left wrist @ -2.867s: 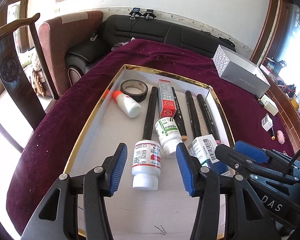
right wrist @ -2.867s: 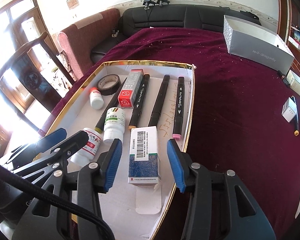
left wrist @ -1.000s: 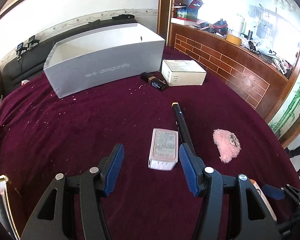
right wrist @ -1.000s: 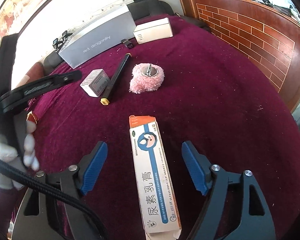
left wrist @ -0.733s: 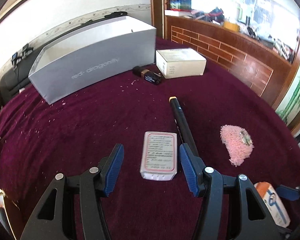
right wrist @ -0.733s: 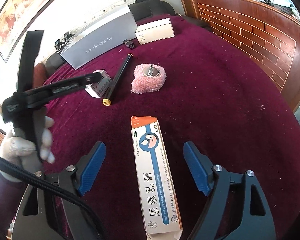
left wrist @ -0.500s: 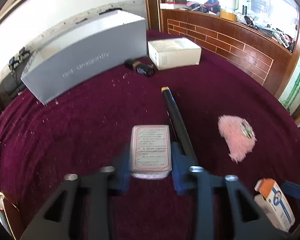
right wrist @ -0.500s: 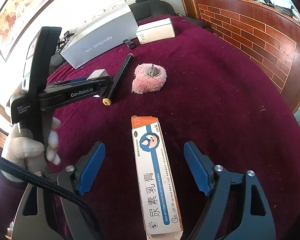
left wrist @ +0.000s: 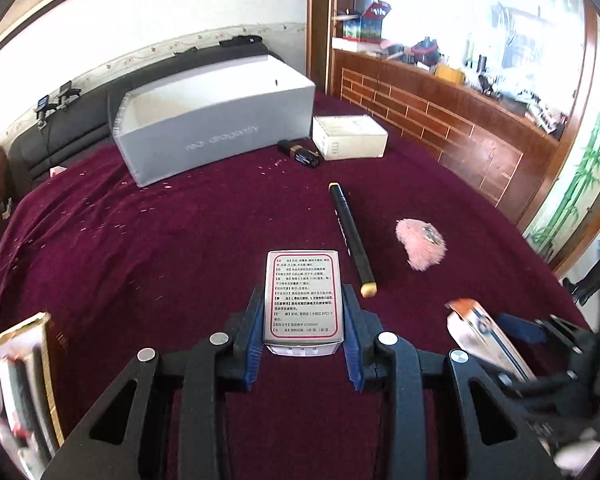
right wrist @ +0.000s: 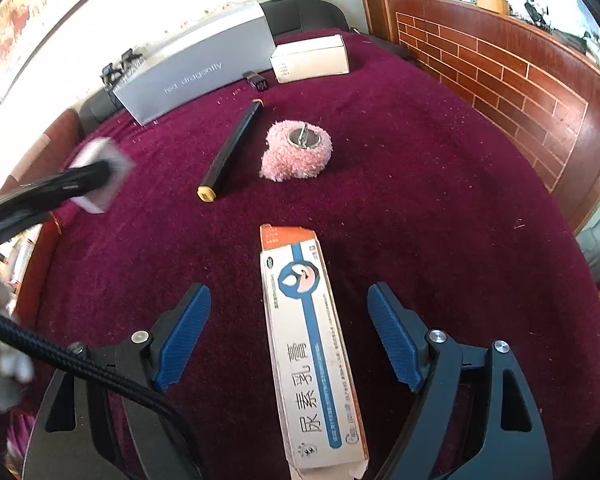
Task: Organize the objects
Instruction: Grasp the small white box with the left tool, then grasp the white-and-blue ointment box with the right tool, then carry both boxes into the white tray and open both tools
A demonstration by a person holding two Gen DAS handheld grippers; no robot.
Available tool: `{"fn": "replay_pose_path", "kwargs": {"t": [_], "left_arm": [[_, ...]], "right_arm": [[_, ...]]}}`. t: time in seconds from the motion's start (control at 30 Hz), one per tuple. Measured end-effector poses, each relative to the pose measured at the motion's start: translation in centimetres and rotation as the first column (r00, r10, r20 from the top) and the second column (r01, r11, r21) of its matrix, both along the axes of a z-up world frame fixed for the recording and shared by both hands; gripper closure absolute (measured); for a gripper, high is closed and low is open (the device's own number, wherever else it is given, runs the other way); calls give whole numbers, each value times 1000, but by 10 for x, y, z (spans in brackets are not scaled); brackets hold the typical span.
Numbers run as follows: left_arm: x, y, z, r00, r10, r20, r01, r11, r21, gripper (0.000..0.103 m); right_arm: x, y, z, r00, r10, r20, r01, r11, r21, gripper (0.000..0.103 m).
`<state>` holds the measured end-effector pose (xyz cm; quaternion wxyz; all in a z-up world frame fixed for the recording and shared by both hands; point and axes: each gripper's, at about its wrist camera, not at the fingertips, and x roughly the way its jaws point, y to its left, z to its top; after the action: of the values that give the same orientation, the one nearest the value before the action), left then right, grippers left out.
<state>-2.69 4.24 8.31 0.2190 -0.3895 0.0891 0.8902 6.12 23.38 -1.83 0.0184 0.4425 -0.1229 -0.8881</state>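
My left gripper (left wrist: 303,334) is shut on a small white medicine box (left wrist: 303,298) with red-framed text and holds it above the purple cloth; it shows blurred at the left of the right wrist view (right wrist: 102,174). My right gripper (right wrist: 288,330) is open, its blue pads either side of a long white, blue and orange ointment box (right wrist: 310,344) lying on the cloth, not touching it. That box shows at the lower right of the left wrist view (left wrist: 480,334). A black marker (left wrist: 350,236) and a pink fluffy puff (left wrist: 420,242) lie beyond.
A grey open box (left wrist: 216,120), a white carton (left wrist: 348,136) and a small dark battery (left wrist: 302,154) sit at the far side. The gold-rimmed tray (left wrist: 16,384) with sorted items is at the lower left. A wooden counter (left wrist: 460,120) borders the right.
My left gripper has closed on the small medicine box and lifted it off the cloth, away from the marker. My right gripper stays open over the ointment box.
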Motion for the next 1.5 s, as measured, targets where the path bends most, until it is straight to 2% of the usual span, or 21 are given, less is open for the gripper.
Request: {"fn": "replay_pose_path", "kwargs": {"t": [0.1,0.2,0.27,0.33,0.47,0.6,0.73,0.87,0.97,1.13,1.33,1.5], "left_arm": [[20,-22,12,1000,12,-28,-11,1000,20,74],[40,-45,21,998,33,-48,-31,999,44,74],[50,-64,25,997,59,-58,-56,997,54,74],[61,-86,28,995,85,-59,-80,994,80,74],[75,-128,29,987,152,-52,-145,981,127,74],[90,-176,27,971,233,-52,-223,963,152,74],[104,-229,22,942,331,-52,-320,935,152,73],[117,-280,16,898,438,-50,-428,894,134,73],[123,-312,9,859,509,-44,-503,858,107,73],[132,-342,-8,826,563,-24,-560,825,75,73],[134,-356,-27,820,573,-6,-572,819,34,73],[136,-361,-38,825,565,8,-565,825,29,73]], "right_arm": [[2,-10,0,999,-8,33,5,996,85,30],[3,-15,2,998,-28,63,18,989,148,51],[4,-15,2,997,-31,76,18,986,165,73],[7,-12,4,995,-35,89,22,989,146,78],[18,-12,9,995,-34,89,26,995,91,80],[29,-27,26,999,2,47,-3,1000,29,80],[32,-62,52,996,89,-2,-89,996,-19,80],[33,-107,73,979,200,-45,-203,976,-74,79],[31,-148,85,954,293,-67,-299,948,-108,79],[25,-221,93,894,442,-69,-447,876,-182,79],[24,-302,77,813,582,-18,-565,781,-266,79],[27,-347,57,769,638,33,-606,746,-276,79]]}}
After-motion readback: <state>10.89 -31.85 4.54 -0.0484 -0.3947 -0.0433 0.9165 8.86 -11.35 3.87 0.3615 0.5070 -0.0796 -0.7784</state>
